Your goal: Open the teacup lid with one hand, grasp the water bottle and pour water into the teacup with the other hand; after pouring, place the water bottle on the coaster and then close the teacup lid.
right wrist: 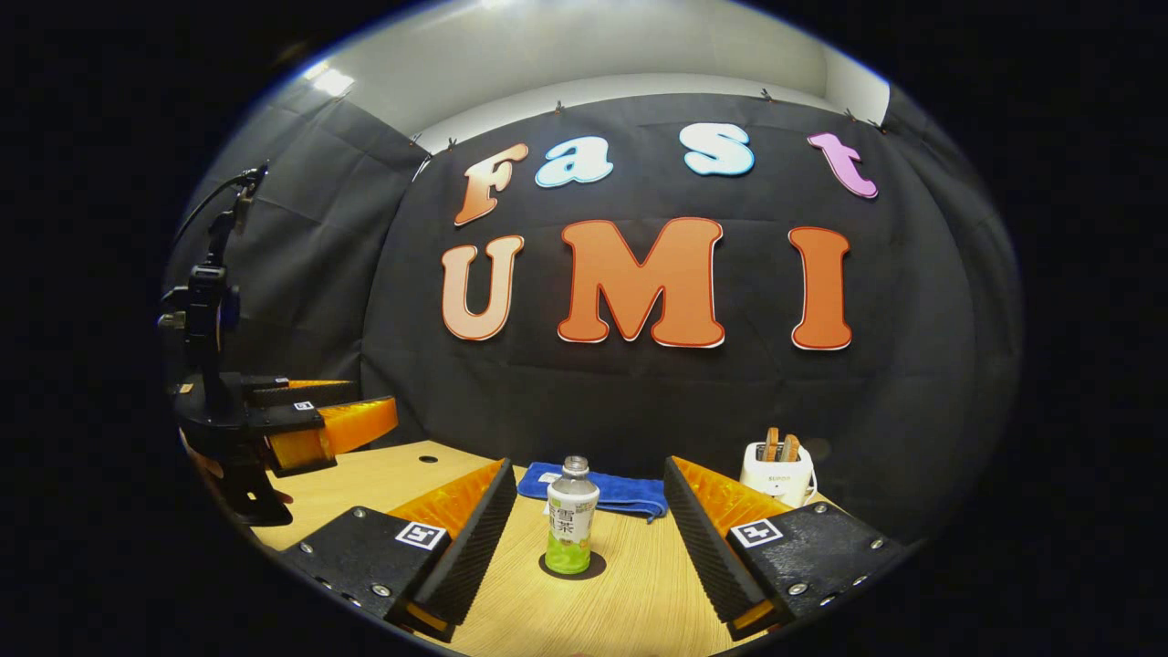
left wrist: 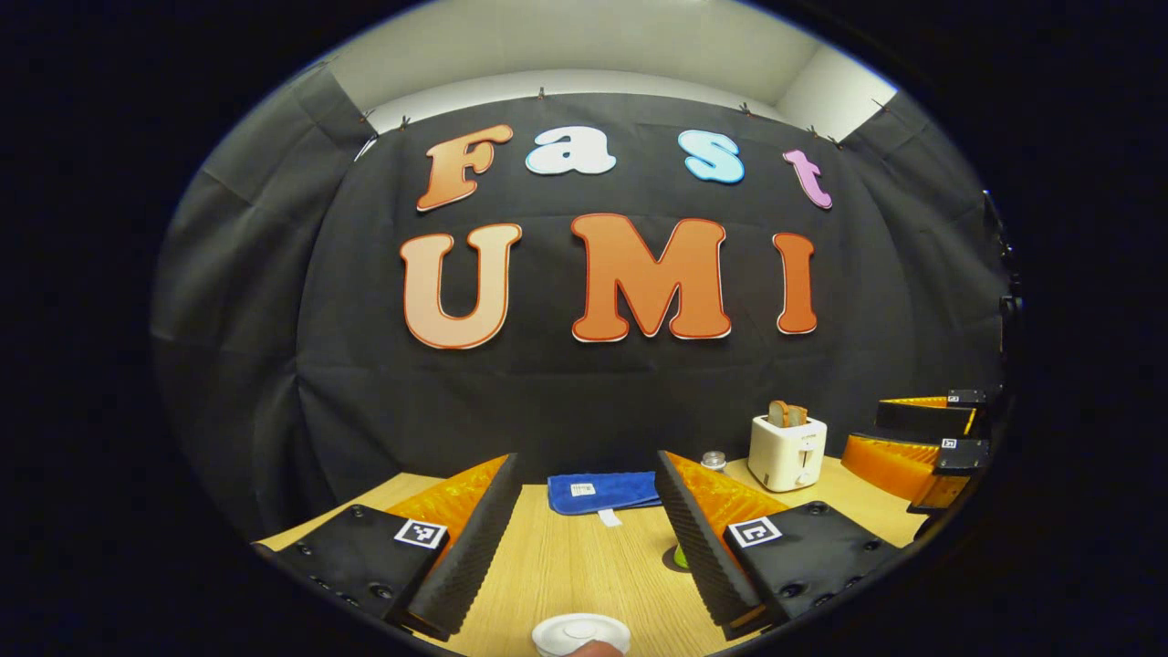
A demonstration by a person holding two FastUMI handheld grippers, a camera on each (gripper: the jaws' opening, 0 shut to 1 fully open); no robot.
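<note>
Judging by the layout, nothing is done yet: both grippers' jaws stand apart and empty, the left gripper (left wrist: pixel 589 547) above the lidded teacup (left wrist: pixel 580 633), the bottle (right wrist: pixel 571 527) upright on its coaster (right wrist: pixel 573 568) between the right gripper's (right wrist: pixel 584 557) jaws.

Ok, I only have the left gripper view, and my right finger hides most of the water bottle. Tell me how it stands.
Observer: The clear plastic bottle with the white label stands upright on a dark round coaster, with green liquid in its lower part.
Operator: Now give me the right gripper.
Observer: The right gripper is open. The bottle lines up with the gap between its fingers, and neither finger touches it.
Operator: Say what lies behind the bottle.
Observer: A folded blue cloth lies on the table right behind it.
</note>
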